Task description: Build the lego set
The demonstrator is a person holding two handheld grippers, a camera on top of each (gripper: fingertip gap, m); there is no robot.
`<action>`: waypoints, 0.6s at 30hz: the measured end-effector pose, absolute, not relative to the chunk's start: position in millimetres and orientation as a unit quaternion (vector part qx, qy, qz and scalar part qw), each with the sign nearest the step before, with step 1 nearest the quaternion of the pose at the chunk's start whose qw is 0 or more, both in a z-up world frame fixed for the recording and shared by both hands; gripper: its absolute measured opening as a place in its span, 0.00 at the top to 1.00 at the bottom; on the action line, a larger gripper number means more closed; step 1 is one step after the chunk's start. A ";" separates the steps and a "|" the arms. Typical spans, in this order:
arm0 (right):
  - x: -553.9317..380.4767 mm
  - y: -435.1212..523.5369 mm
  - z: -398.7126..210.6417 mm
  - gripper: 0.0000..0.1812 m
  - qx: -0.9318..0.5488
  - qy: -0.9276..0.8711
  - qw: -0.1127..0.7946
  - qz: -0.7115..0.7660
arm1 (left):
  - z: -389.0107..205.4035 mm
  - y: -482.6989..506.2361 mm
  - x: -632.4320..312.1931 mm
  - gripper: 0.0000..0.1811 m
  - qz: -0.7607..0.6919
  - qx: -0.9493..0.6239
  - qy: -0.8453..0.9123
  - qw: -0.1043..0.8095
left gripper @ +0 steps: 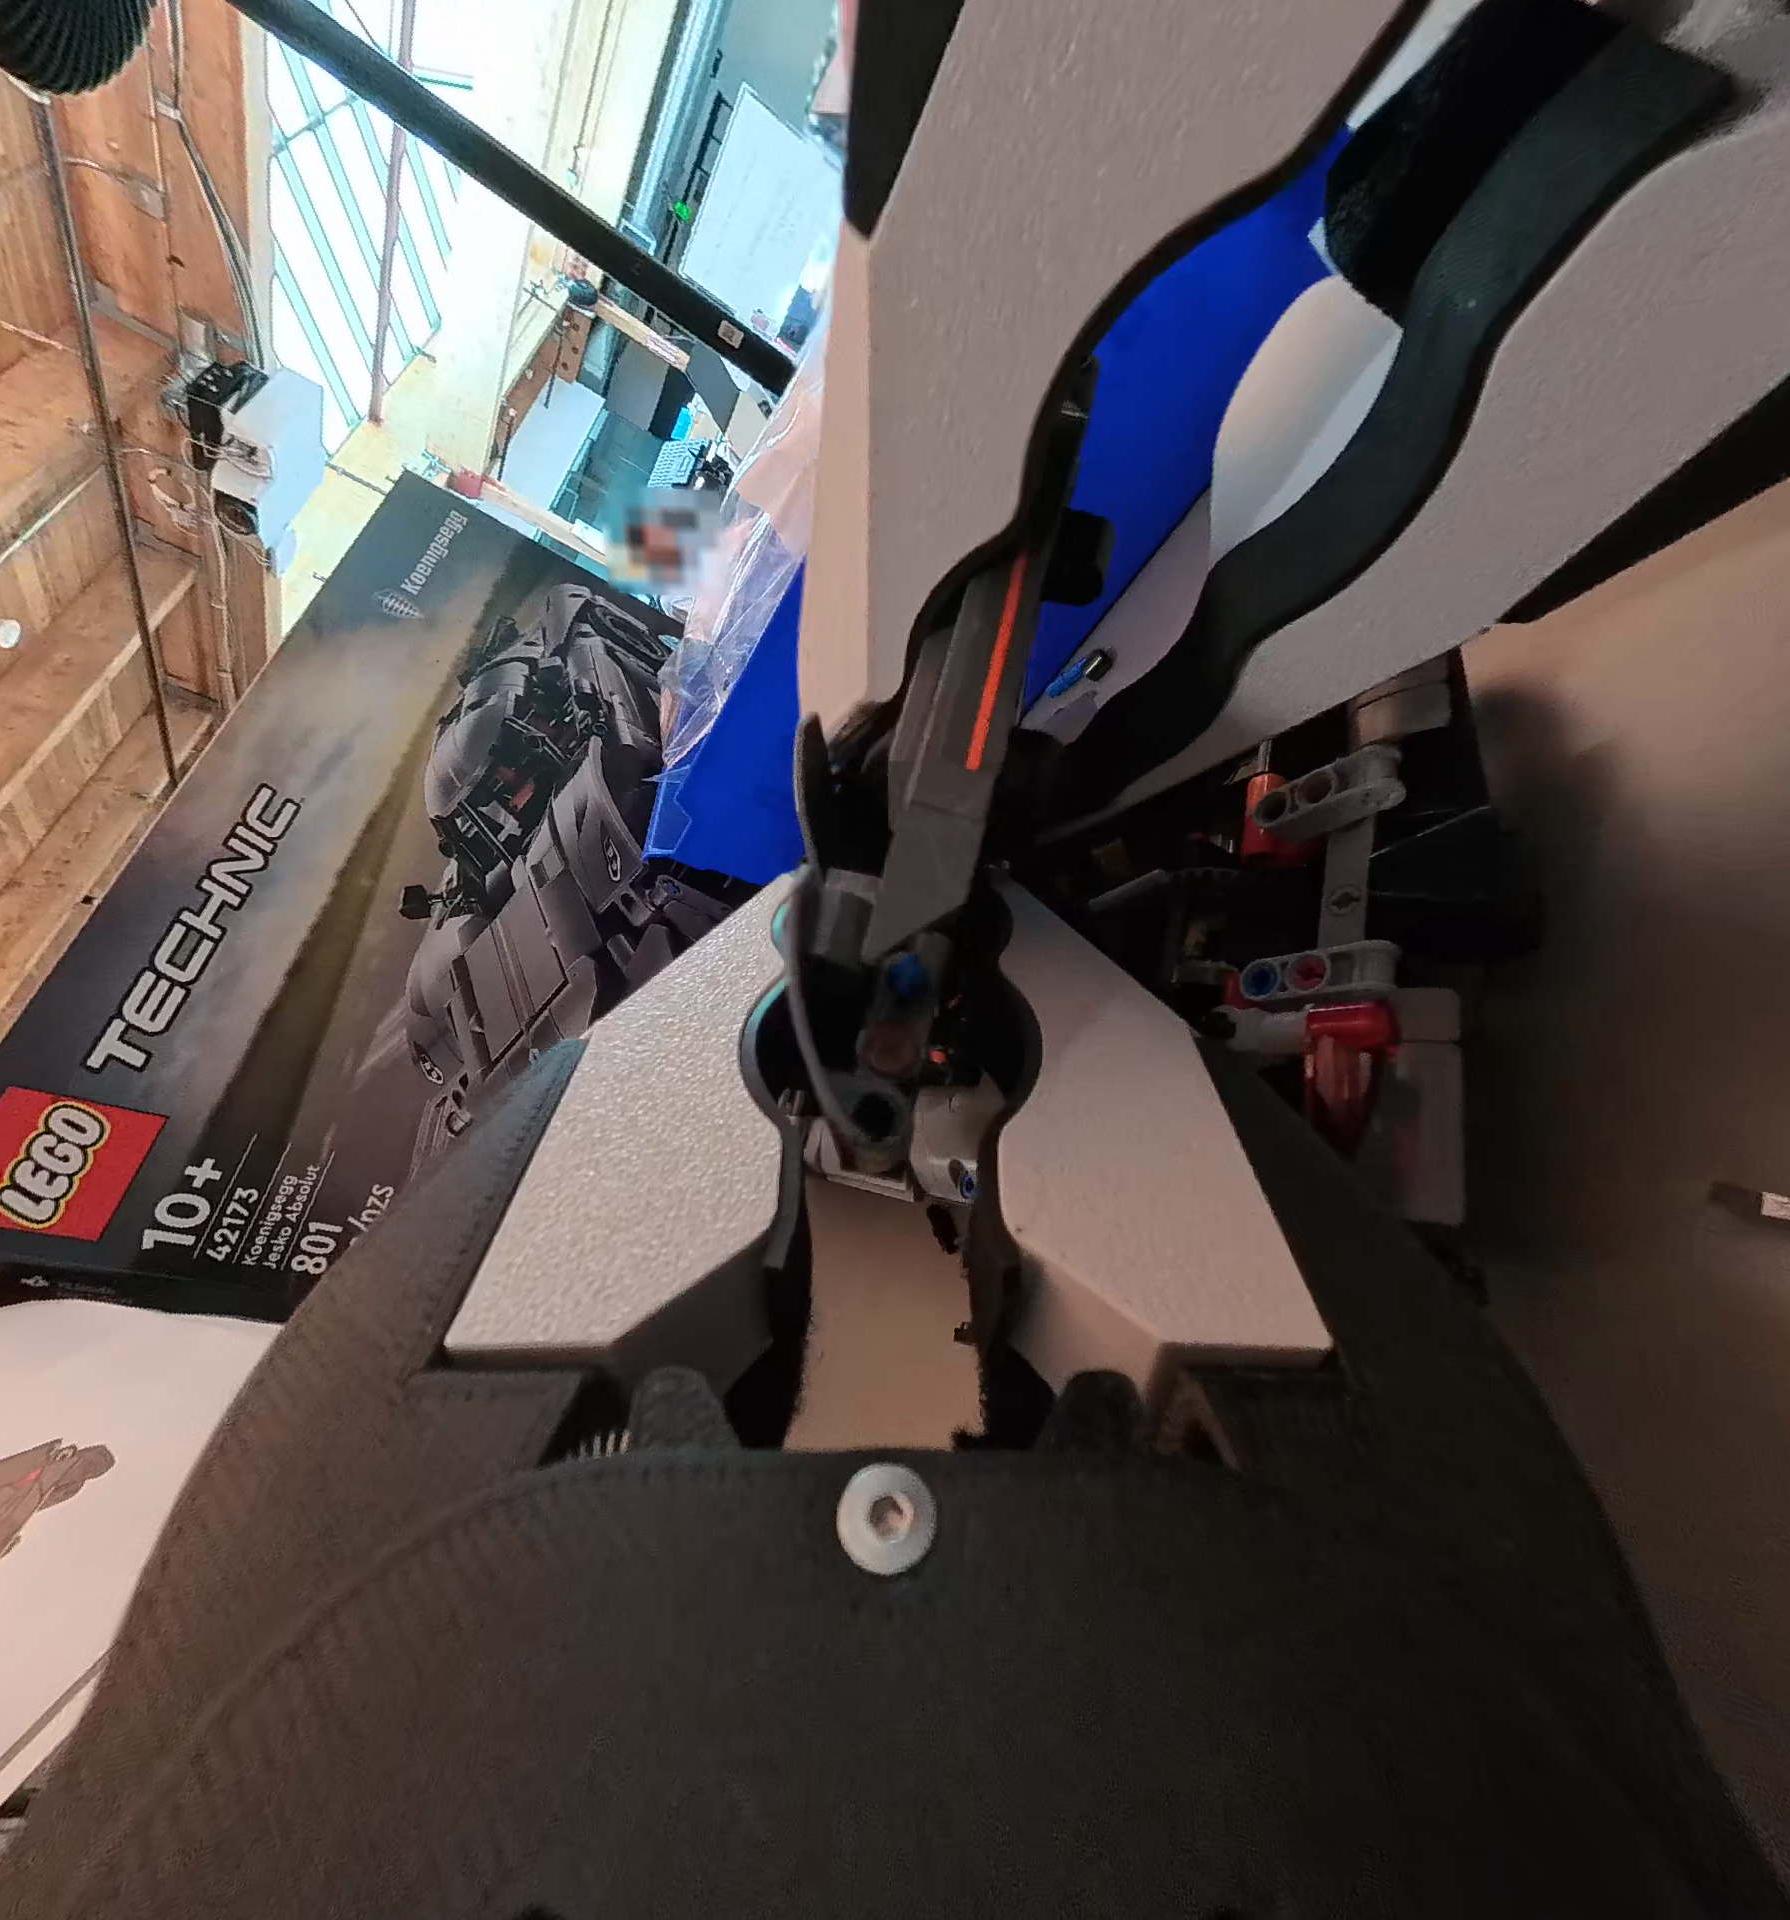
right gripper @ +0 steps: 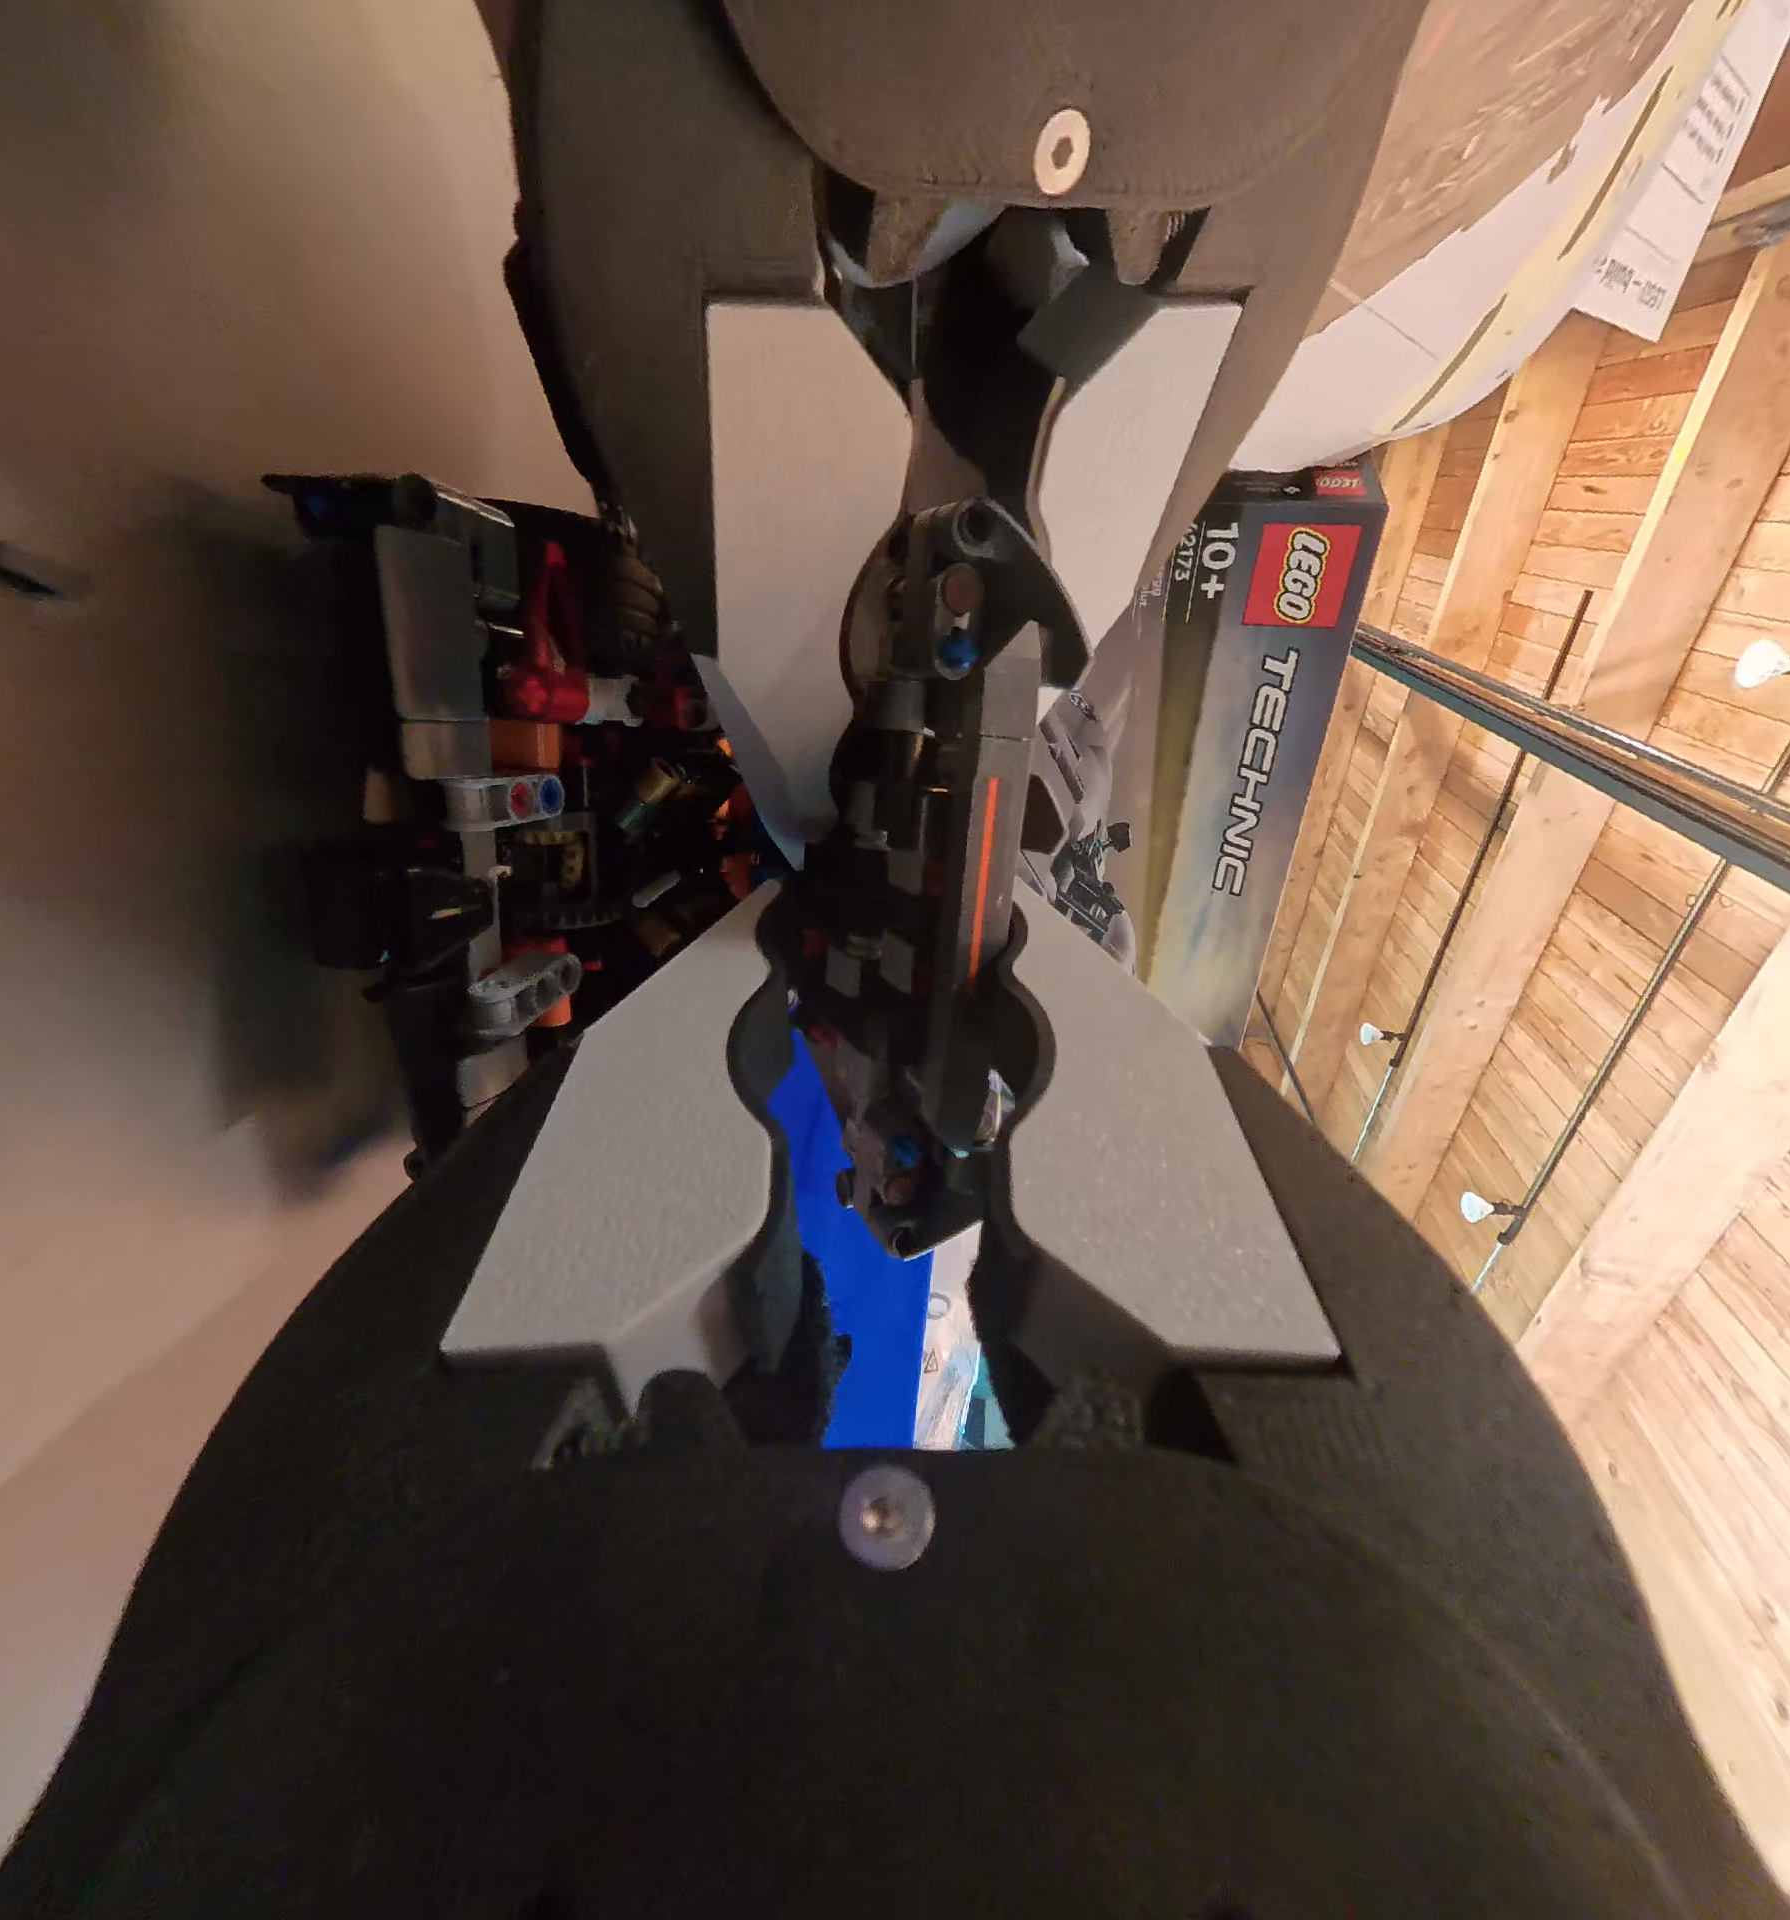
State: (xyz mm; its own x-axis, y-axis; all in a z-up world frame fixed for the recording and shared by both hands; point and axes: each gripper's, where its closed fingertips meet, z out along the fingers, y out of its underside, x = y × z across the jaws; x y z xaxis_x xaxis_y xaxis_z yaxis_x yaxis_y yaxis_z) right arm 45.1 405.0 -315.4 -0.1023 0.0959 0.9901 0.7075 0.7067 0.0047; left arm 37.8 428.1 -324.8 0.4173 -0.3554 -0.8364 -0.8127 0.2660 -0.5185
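A long dark grey lego sub-assembly (left gripper: pixel 958 707) with an orange stripe is held in the air between both grippers. My left gripper (left gripper: pixel 896 997) is shut on the end with the blue pin and round holes. My right gripper (left gripper: pixel 974 748) reaches in from the upper right and is shut on the other end. In the right wrist view the sub-assembly (right gripper: pixel 984 831) runs up from my right gripper (right gripper: pixel 901 935) to the left gripper (right gripper: pixel 932 665), which comes in from the top. The partly built car chassis (left gripper: pixel 1338 914) (right gripper: pixel 517 779) lies behind on the beige table (right gripper: pixel 143 312).
The lego set box (left gripper: pixel 247 935) (right gripper: pixel 1275 675) stands behind the grippers. A blue sheet (left gripper: pixel 1161 436) (right gripper: pixel 849 1299) with clear plastic bags (left gripper: pixel 735 582) lies under the grippers. An open instruction booklet (left gripper: pixel 18 1507) (right gripper: pixel 1493 208) lies by the box. A wooden wall (right gripper: pixel 1597 1039) is beyond. The grippers are tip to tip, or close to it.
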 end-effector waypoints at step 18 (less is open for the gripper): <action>46.3 401.6 -316.9 0.82 -0.283 -0.697 0.613 -0.242 | -320.5 400.2 30.0 0.90 0.247 -0.523 0.547 0.605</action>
